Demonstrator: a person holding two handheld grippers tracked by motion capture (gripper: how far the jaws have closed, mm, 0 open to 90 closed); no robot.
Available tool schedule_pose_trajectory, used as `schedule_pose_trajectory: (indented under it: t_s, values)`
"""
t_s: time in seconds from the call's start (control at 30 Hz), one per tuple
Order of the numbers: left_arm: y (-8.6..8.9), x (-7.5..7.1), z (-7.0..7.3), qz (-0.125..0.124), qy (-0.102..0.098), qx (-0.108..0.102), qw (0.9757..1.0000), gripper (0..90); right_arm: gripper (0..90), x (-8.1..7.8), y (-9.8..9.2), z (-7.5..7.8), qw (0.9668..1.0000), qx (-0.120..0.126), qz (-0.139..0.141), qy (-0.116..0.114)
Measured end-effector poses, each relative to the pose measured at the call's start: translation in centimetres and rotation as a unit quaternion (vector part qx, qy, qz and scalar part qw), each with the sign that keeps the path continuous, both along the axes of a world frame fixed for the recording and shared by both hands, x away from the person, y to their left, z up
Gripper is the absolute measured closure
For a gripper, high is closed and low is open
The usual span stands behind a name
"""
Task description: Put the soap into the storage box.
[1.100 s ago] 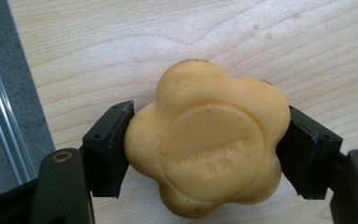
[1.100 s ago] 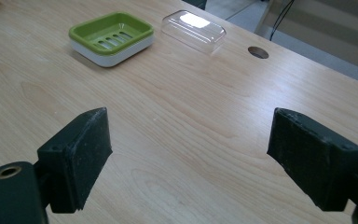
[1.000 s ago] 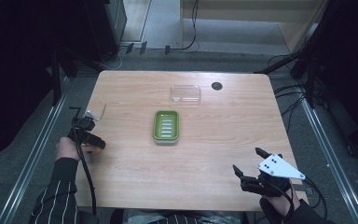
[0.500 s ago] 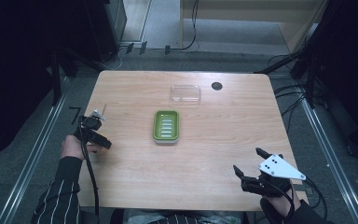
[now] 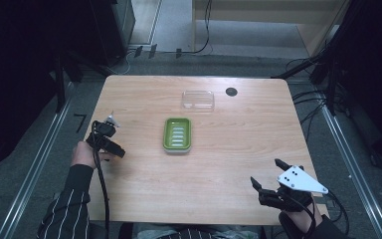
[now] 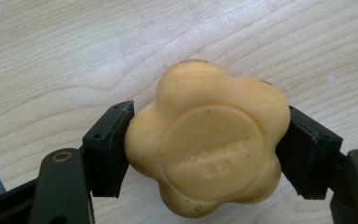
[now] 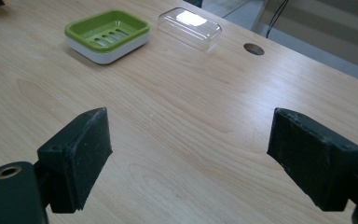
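Two hand-held grippers: the left hand-held gripper clamps a yellow flower-shaped soap; the right hand-held gripper gapes wide above the worktop.

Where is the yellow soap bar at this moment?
The flower-shaped yellow soap bar is clamped in the left gripper above the table's left edge, left of the green soap dish.

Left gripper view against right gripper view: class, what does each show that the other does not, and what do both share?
The first shows a yellow flower-shaped soap bar clamped between the left gripper jaws. The second shows the right gripper open and holding nothing, a green slotted soap dish, a clear plastic lid and a round hole. Both share the light wooden table.
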State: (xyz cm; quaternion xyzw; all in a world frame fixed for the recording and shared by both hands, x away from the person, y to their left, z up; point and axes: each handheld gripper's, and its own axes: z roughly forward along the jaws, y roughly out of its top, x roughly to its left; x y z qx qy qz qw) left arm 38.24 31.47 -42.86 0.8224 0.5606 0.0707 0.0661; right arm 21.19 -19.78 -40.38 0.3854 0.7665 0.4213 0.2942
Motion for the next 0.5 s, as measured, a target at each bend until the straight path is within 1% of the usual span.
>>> schedule_pose_trajectory:
  t_s: [0.2,0.33,0.4,0.43,0.5]
  values:
    - [-0.6,0.3,0.3,-0.006,-0.001,-0.003,1.0,27.5,13.6,-0.1,0.0,0.0,1.0,-0.001,-0.001,0.001]
    - [-0.9,0.4,0.5,-0.008,-0.006,-0.002,0.9999,27.5,13.6,-0.1,-0.1,0.0,1.0,-0.001,-0.003,0.002]
    - [-1.1,0.5,0.5,-0.01,-0.006,-0.004,0.9999,27.5,13.6,-0.2,-0.1,0.0,1.0,-0.001,-0.004,0.002]
    - [-1.3,0.6,0.5,-0.017,-0.004,-0.005,0.9998,27.5,13.6,-0.2,-0.2,0.0,1.0,-0.002,-0.004,0.002]
    - [-1.5,0.7,0.5,-0.018,-0.004,-0.006,0.9998,27.5,13.6,-0.2,-0.2,0.0,1.0,-0.002,-0.005,0.003]
